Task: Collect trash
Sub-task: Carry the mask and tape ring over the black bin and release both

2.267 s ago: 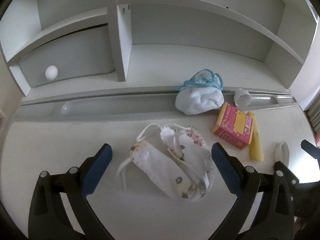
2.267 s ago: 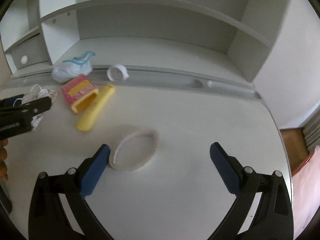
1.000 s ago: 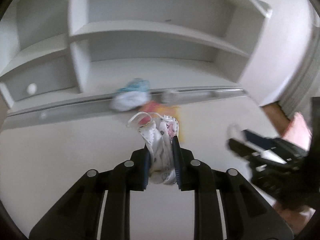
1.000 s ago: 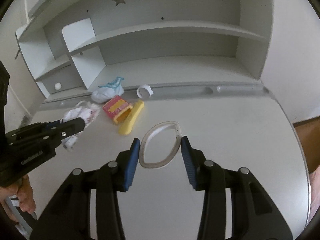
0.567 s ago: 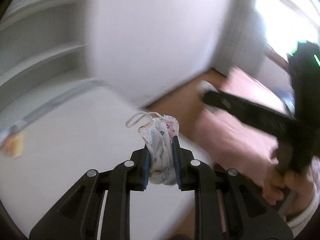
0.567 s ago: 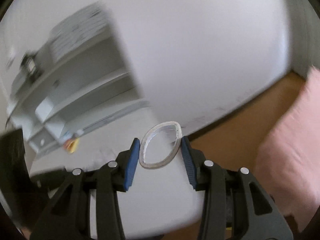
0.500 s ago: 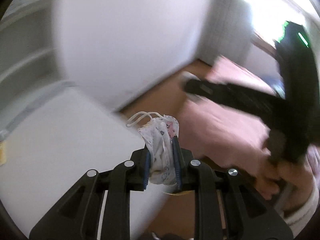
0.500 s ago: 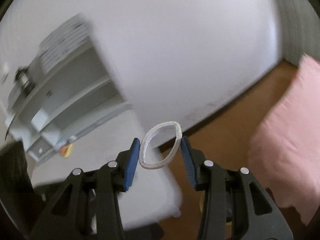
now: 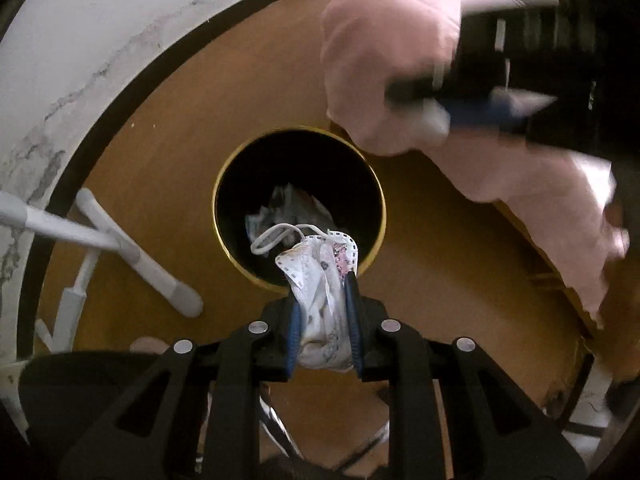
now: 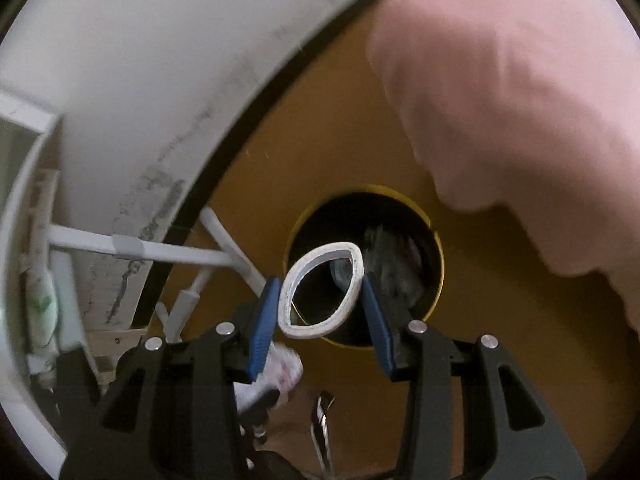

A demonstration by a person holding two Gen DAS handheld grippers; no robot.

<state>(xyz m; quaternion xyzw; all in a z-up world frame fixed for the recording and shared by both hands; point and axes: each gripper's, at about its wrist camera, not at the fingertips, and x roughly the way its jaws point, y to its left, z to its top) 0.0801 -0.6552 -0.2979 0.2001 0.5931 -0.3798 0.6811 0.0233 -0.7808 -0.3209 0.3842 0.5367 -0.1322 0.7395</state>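
Both grippers point steeply down over a round bin [image 9: 224,184] standing on wood floor [image 9: 168,128].

Left gripper [image 9: 322,320]: fingers nearly closed, clamped on a crumpled printed mask [image 9: 320,280]. Its ear loop and top edge stick out past the fingertips, hanging over the near rim of the bin mouth. Crumpled trash [image 9: 288,204] lies at the bottom of the bin.

Right gripper [image 10: 320,308]: fingers partway open, pressing both sides of a white ring [image 10: 288,280] (squeezed to an oval). In the right view the ring sits over the left part of the bin [image 10: 438,276] opening.

Edges: the gold rim is clear all round. Pink cloth [image 9: 392,40] overhangs on the right, near the rim but not covering the mouth. White bars [image 9: 152,268] of a frame lie on the floor to the left, just beside the bin. A white wall [image 9: 80,20] with a dark skirting curves behind.
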